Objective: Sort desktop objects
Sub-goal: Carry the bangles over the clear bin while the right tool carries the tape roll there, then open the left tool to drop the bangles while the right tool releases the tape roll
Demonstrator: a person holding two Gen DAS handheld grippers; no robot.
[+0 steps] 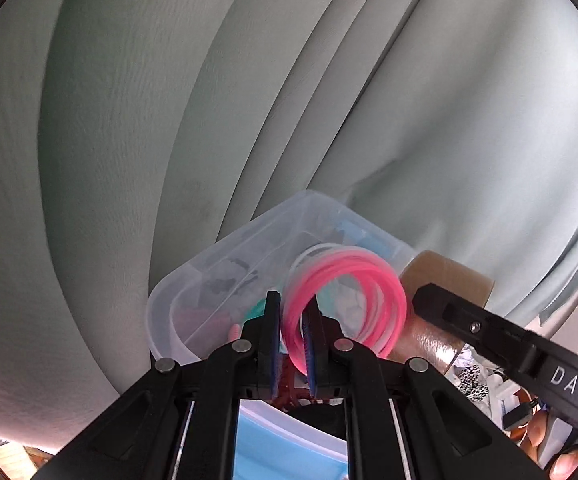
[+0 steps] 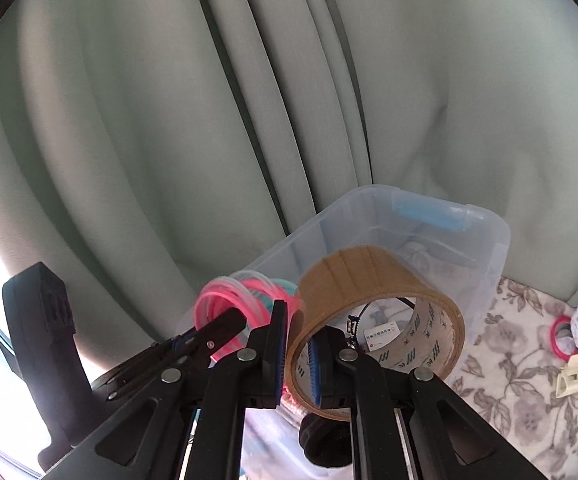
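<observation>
Left claw (image 1: 293, 322) grips pink bands (image 1: 345, 300); right claw (image 2: 303, 328) pinches tape roll (image 2: 377, 316), both near the clear box (image 2: 409, 220). Loose bands could slip outside it.

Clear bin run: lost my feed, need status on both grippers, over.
Left gripper shut on pink rings. Right gripper shut on tape roll. Both raised at clear bin. Nothing blocking.

Pink bangle stack (image 1: 345, 300), brown tape roll (image 2: 381, 328), both aloft.
</observation>
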